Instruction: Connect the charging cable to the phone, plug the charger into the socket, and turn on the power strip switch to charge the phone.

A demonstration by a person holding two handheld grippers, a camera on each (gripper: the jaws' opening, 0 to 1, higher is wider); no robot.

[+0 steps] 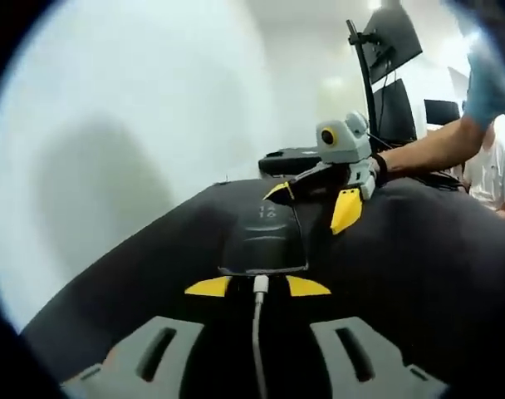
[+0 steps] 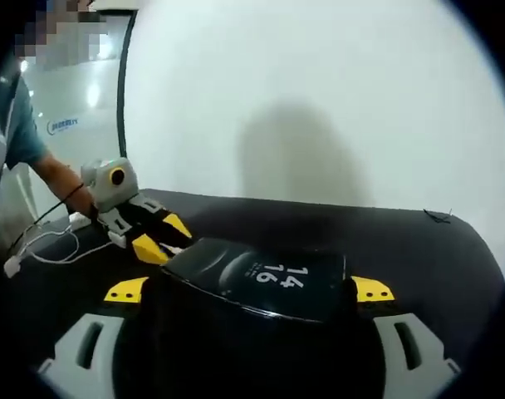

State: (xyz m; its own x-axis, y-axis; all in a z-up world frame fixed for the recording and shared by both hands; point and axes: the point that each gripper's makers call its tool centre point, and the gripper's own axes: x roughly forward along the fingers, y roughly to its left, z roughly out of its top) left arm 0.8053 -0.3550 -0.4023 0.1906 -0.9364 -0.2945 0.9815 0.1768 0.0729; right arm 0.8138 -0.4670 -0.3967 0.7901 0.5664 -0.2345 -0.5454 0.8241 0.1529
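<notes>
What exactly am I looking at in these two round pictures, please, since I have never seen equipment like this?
There is no robot here: a person holds a two-jaw gripper in each hand, and a fisheye camera rides on each gripper, looking along its yellow-tipped jaws.

In the left gripper view, the left gripper holds the white cable at the near end of the phone, which lies over a black table. The plug looks seated, though I cannot be sure. The right gripper holds the phone's far end.

In the right gripper view, the same phone, its screen lit, sits between that gripper's jaws, and the left gripper comes in from the left. Loose white cable lies behind it.
</notes>
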